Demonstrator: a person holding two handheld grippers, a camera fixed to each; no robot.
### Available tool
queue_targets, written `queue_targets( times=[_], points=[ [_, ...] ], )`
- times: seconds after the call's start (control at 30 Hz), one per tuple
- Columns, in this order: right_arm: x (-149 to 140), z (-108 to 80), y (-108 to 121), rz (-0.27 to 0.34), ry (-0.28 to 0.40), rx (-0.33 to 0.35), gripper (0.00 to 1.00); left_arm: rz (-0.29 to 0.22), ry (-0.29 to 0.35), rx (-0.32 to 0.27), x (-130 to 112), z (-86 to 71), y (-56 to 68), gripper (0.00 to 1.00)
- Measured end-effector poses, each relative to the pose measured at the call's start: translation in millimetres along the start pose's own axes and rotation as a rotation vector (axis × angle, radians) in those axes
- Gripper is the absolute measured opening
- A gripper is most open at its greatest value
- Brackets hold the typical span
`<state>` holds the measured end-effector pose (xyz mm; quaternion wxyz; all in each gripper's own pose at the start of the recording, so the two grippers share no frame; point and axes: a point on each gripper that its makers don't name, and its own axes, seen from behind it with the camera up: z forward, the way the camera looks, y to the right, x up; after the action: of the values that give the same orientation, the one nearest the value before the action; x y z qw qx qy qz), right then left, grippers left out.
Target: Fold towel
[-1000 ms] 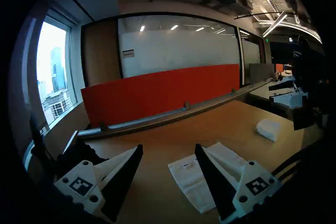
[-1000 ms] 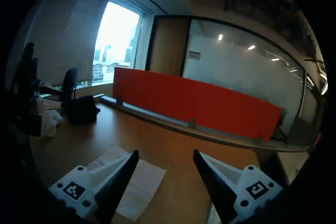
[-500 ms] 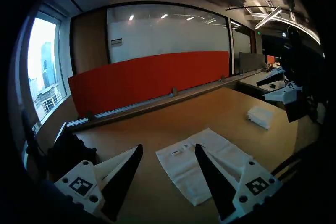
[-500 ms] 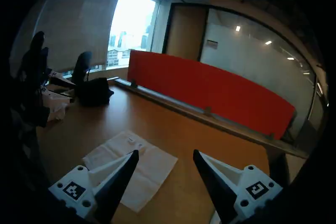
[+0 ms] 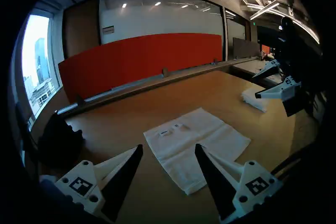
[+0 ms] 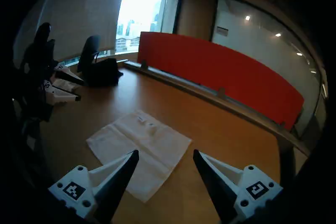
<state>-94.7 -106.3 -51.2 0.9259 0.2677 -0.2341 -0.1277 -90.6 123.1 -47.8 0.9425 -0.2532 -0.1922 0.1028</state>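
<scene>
We found the towel [image 5: 195,146] lying opened out and flat on the wooden bench [image 5: 218,93], a small label showing near its far edge and faint creases crossing it. We judged it had been spread this way so that every edge and corner could be reached before the first fold. The left gripper [image 5: 168,146] hung above the bench with its fingers wide apart and nothing between them, and the towel's near corner lay just ahead of it. The right gripper [image 6: 166,151] was held the same way, fingers spread and empty, looking down on the same cloth from the other side. In the right gripper view the left gripper appeared off to the left, well apart from the towel, which told us the two were held wide and turned inward toward the cloth. That, we thought, was so each could take its own corner along one edge. No fold had been made, so we placed the task at its very start, with the grasp of the corners as the step in hand. A small folded white cloth [image 5: 254,100] sat farther along the bench, and a black bag [image 6: 103,72] rested near the red partition [image 5: 143,60], both clear of the working area.
</scene>
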Motion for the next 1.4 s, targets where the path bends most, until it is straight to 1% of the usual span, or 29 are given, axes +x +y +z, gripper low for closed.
queue_targets(
  times=[0.27,0.5,0.7,1.07,1.27,1.4],
  points=[
    [-32,19.3,-11,0.007,-0.047,0.026,1.00,0.010,-0.048,-0.020,-35,14.6,9.9,0.92],
    [-68,34.5,-21,0.004,-0.110,0.058,1.00,0.010,-0.111,-0.042,-68,26.6,15.8,0.92],
    [-97,45.5,-32,-0.003,-0.161,0.089,1.00,0.010,-0.171,-0.075,-97,36.8,25.1,0.92],
    [-138,55.9,-47,-0.003,-0.243,0.139,1.00,0.018,-0.266,-0.113,-136,52.6,36.6,0.92],
    [-157,55.3,-53,-0.004,-0.288,0.158,0.99,0.022,-0.321,-0.124,-155,55.6,40.5,0.92],
    [-163,55.1,-56,-0.001,-0.307,0.174,0.98,0.008,-0.346,-0.138,-163,56.7,44.9,0.92]
  ],
)
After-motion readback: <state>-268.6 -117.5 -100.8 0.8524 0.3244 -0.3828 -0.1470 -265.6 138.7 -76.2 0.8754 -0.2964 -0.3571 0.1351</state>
